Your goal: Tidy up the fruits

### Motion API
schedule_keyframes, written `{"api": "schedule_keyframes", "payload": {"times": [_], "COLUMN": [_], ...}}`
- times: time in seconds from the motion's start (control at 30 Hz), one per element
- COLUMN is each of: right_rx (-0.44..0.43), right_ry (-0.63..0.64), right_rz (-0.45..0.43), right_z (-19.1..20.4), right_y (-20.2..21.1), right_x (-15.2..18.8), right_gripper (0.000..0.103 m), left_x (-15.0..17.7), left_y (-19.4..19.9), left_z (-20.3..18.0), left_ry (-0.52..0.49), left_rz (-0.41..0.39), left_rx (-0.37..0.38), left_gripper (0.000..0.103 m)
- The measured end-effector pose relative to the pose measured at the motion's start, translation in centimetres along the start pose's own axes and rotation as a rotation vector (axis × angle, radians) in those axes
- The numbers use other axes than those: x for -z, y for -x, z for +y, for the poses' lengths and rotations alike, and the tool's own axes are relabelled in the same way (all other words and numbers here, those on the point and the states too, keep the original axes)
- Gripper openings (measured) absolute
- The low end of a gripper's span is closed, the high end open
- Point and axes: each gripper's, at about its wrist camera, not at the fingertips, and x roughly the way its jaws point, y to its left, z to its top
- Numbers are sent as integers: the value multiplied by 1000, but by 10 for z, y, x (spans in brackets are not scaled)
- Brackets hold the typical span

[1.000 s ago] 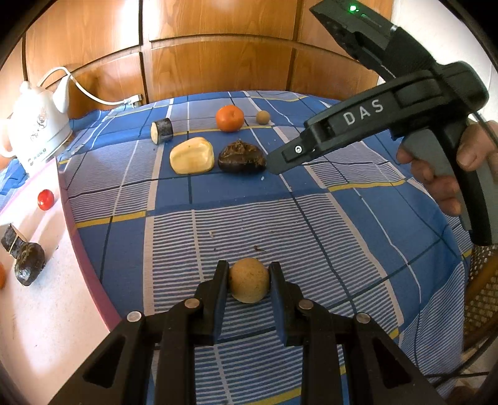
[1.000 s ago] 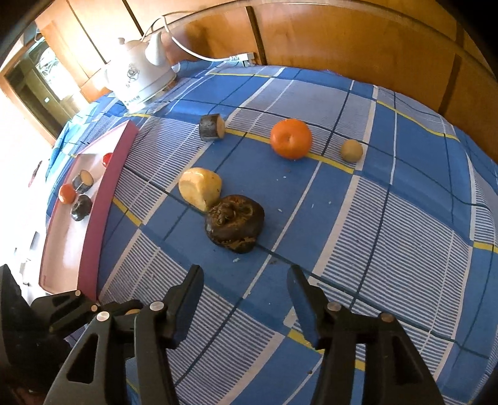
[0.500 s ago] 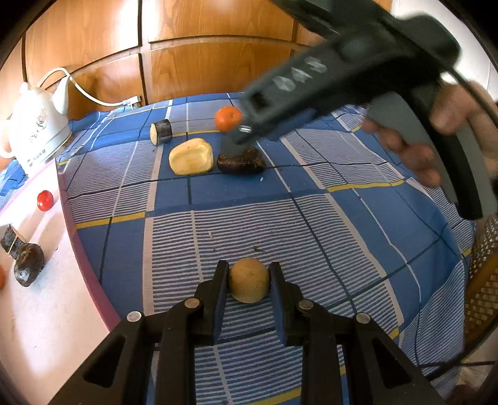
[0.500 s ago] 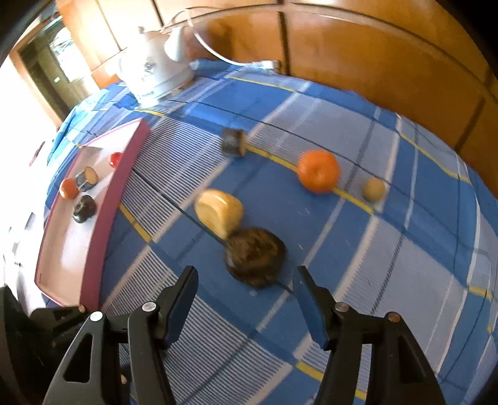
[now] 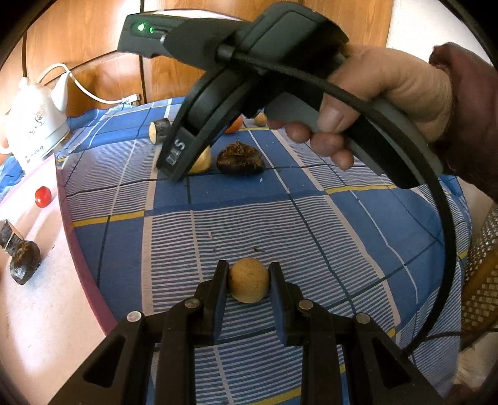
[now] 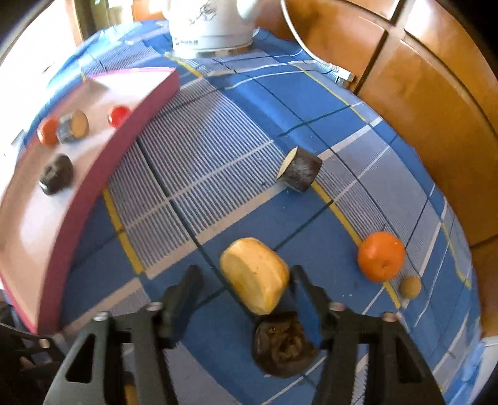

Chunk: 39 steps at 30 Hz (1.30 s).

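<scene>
Blue checked cloth [image 5: 236,199] covers the work surface in both of my views. My left gripper [image 5: 249,280] is clamped on a small tan round fruit [image 5: 249,279], both pads pressed against its sides, just above the cloth near its front edge. My right gripper [image 6: 246,288] stands over the yellow cut piece [image 6: 253,274]; its jaws have just been closing, with that piece between them. The right-hand pad touches or nearly touches the piece; the left-hand pad stands clear of it, so I record no grip. A dark wrinkled fruit [image 6: 281,345] lies just beside the yellow piece, under the right-hand finger. Further out I note a dark cut chunk with a pale face [image 6: 300,169], an orange [image 6: 380,256] and, near it, a second small tan fruit [image 6: 410,286]. The pink-rimmed tray [image 6: 105,174] at the left holds a red ball [image 6: 118,116], an orange-red fruit [image 6: 48,131], a cut chunk [image 6: 74,126] and a dark fruit [image 6: 56,174]. A white kettle [image 6: 214,21] stands beyond the tray.
</scene>
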Motion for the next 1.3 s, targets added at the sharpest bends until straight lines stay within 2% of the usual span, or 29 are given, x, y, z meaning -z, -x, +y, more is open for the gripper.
{"api": "schedule_keyframes", "payload": {"times": [0.1, 0.2, 0.33, 0.43, 0.53, 0.7, 0.73, 0.8, 0.9, 0.93, 1.07, 1.2, 1.3], "right_rx": [-28, -9, -27, -97, -148, -196, -203, -222, -261, -291, -421, -408, -431], "right_ry": [-61, -93, -156, -218, -239, -266, -283, -314, -332, -337, -390, -463, -520], "right_rz": [-52, -90, -105, -105, -67, -4, -9, -34, -73, -85, -68, -13, -31], "right_z": [-9, -15, -26, -40, -39, -44, -47, -53, -54, -52, -43, -37, -39], "right_y": [13, 30, 48, 63, 71, 57, 56, 57, 60, 60, 44, 19, 11], "right_x": [2, 8, 24, 50, 76, 104, 107, 106, 98, 92, 75, 65, 59], "right_gripper": [22, 17, 13, 12, 10, 11, 12, 28, 38, 40, 60, 65, 66], "left_x": [0, 0, 0, 0, -1, -1, -1, -1, -1, -1, -1, 0, 0], "left_y": [0, 0, -1, -1, -1, -2, -2, -3, -3, -3, -3, -3, -2], "left_z": [0, 1, 0, 0, 0, 1, 2, 3, 3, 4, 3, 3, 3], "left_ry": [3, 4, 9, 11, 17, 29, 30, 35, 36, 35, 33, 27, 24], "left_rz": [0, 0, 1, 2, 4, 9, 10, 13, 14, 14, 13, 8, 5], "left_rx": [1, 1, 1, 0, 0, -2, -1, -1, -3, -3, -4, -2, 1], "left_gripper": [26, 26, 26, 26, 26, 26, 26, 26, 26, 26, 26, 26, 26]}}
